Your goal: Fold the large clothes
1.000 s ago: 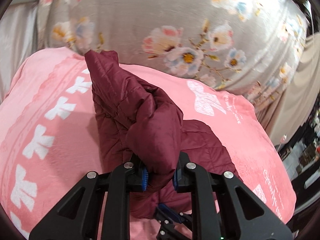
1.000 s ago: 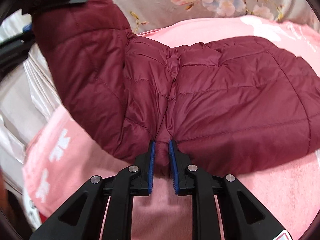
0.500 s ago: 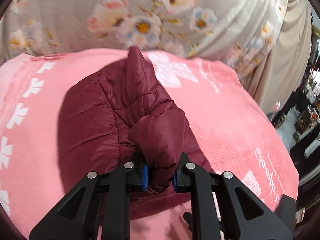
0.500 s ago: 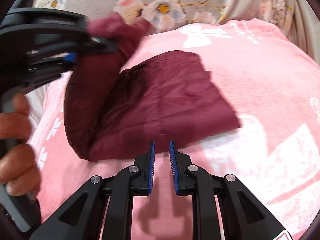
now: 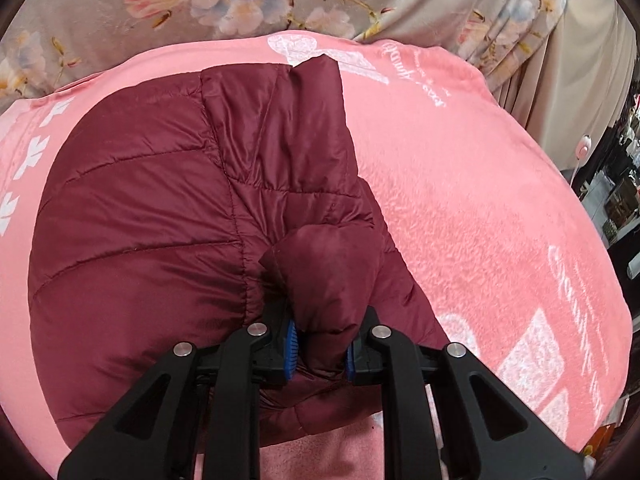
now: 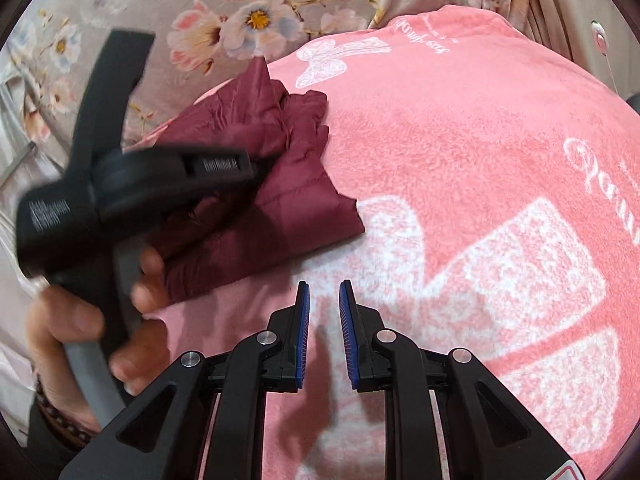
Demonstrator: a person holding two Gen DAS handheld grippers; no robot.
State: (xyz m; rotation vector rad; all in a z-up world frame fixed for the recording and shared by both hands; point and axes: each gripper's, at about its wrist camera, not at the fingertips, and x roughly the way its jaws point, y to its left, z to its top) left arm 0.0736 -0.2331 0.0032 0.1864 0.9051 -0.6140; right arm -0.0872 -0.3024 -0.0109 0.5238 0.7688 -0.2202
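A maroon quilted puffer jacket [image 5: 160, 216] lies folded on the pink blanket [image 5: 480, 208]. My left gripper [image 5: 319, 350] is shut on a bunched sleeve of the jacket, held low over the folded body. In the right wrist view the jacket [image 6: 288, 184] lies to the left, partly hidden by the left gripper's black body [image 6: 132, 184] and the hand holding it. My right gripper [image 6: 323, 312] is empty, its jaws slightly apart, above bare blanket [image 6: 460, 160] just right of the jacket's near edge.
A grey floral sheet [image 5: 200, 4] covers the bed behind the blanket. A beige curtain [image 5: 580, 60] hangs at the right, with dark shelves [image 5: 616, 200] beyond the bed edge.
My right gripper let go of the jacket and drew back to the right over bare blanket. My left gripper carried the sleeve across and down onto the jacket body.
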